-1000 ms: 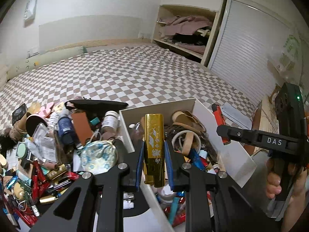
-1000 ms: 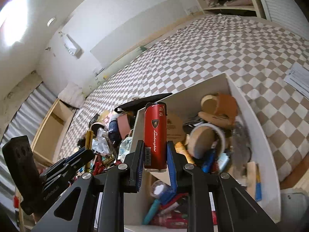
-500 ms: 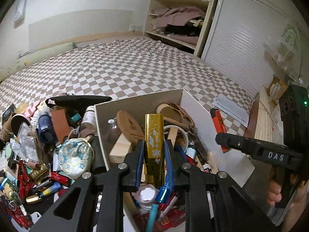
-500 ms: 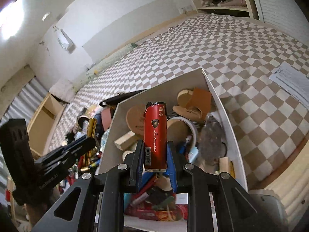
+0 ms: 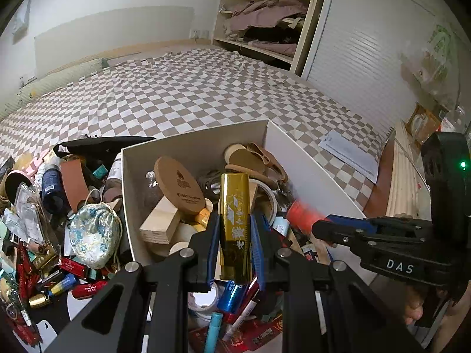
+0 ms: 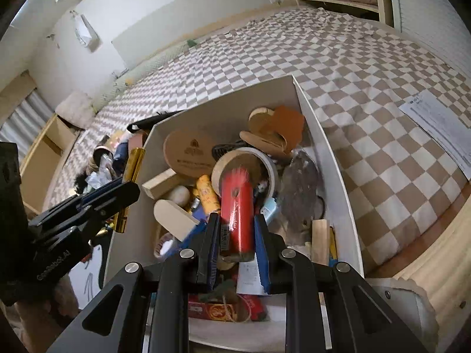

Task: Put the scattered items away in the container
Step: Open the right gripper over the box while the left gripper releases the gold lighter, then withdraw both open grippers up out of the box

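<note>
Jaws, left gripper [image 5: 235, 244]: pinching a gold bar [image 5: 235, 223], long axis running toward 12 o'clock, hanging over the white box [image 5: 309, 176]. Jaws, right gripper [image 6: 237, 235]: clamping a red can [image 6: 237, 214], likewise pointing 12, box contents lying directly beneath.

- Gold box [image 5: 235, 223]: slim, glossy, printed with white characters; it stands upright, clamped at its lower half, over the container's near-left part.
- Red tube [image 6: 238, 214]: shiny, with fine script, blurred, tilted away over the container's middle, pinched near its base.
- Container [image 6: 329, 158]: open white box on the checkered bed, crowded with wooden pieces, tape rolls and pens.
- Scattered items [image 5: 53, 235]: a dense heap just left of the container.
</note>
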`<state>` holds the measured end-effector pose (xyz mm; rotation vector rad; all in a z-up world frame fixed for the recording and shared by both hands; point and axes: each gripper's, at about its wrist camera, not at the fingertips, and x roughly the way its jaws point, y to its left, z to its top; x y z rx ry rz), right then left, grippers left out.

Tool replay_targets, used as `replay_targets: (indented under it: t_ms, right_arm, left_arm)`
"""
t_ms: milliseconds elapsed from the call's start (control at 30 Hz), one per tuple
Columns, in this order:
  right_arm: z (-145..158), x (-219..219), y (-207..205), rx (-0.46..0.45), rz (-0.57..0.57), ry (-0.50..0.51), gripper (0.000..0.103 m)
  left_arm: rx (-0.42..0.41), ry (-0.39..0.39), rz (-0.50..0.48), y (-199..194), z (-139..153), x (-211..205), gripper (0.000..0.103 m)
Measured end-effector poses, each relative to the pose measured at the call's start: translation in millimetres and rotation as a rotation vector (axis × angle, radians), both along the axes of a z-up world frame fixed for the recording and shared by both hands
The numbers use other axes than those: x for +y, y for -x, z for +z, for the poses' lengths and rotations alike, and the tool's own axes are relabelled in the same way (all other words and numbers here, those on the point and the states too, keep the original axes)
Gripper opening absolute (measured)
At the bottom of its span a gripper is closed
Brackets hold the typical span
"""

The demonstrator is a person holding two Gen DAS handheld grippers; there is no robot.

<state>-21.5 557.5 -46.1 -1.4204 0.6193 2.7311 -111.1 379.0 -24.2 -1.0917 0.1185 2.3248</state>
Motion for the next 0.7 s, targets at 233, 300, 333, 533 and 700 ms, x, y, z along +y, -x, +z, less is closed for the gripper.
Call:
replay_targets:
  t_ms: [233, 300, 333, 533, 700]
  right_arm:
    - [-1, 7, 0, -0.013, -0.034, 0.011, 0.023]
    - [-2, 8, 1, -0.019, -0.041, 0.018, 0.023]
    - [-3, 8, 1, -0.021, -0.044, 0.019, 0.023]
    - [-5, 11, 2, -0.035, -0.072, 0.014, 0.023]
    - [-10, 14, 5, -0.063, -0.093, 0.018, 0.023]
  left_arm:
    - [-0.025, 0.020, -0.012, -3, -16, 2, 0.021]
    - [-0.037, 0.030, -0.019, -5, -23, 4, 0.021]
    - [-0.042, 0.034, -0.021, -5, -26, 5, 0.021]
    - [-0.070, 0.054, -0.065, -17, -43, 13, 0.021]
    - [-0.100, 0.068, -0.110, -30, -58, 20, 0.021]
